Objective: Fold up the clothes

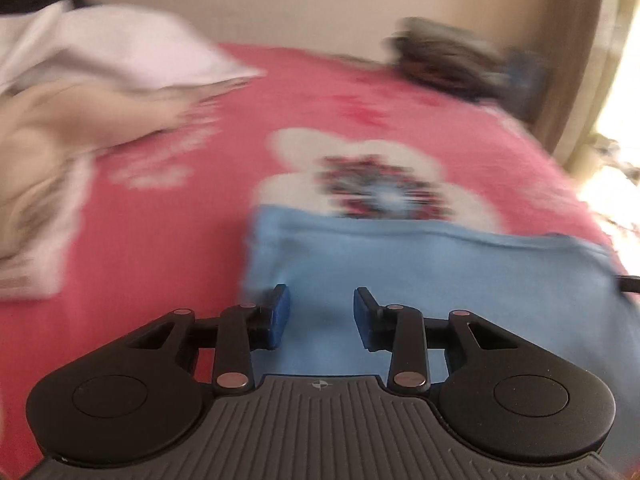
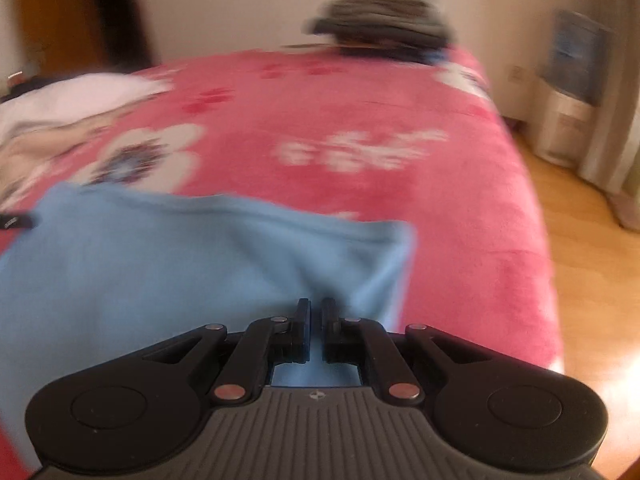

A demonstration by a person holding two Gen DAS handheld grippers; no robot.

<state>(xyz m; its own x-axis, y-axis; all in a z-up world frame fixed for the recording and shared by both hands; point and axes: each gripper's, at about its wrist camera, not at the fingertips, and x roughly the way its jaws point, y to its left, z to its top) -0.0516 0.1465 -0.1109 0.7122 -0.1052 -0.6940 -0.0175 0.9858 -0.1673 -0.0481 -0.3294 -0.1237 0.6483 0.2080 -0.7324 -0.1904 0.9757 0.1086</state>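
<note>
1. A light blue garment [image 1: 420, 272] is spread on a pink blanket [image 1: 168, 248] that covers the bed; the blanket bears white flowers and red paw prints.
2. The left gripper [image 1: 322, 314] is held over the near left part of the garment. Its blue-padded fingers [image 1: 280, 316] are spread partway, and nothing is seen pinched between them; blue cloth is visible through the gap.
3. The right gripper [image 2: 316, 330] is pressed together at the garment's near right part, just beside its right edge. A thin strip of blue cloth is seen between the black fingers [image 2: 302, 328], so the garment appears to be pinched there.
4. A pile of white and beige clothes [image 1: 80, 92] is seen at the bed's far left, well apart from the garment.
5. A dark stack [image 2: 384, 20] is seen at the bed's far edge; both views are blurred.
6. A wooden floor [image 2: 580, 248] is shown to the right of the bed.
</note>
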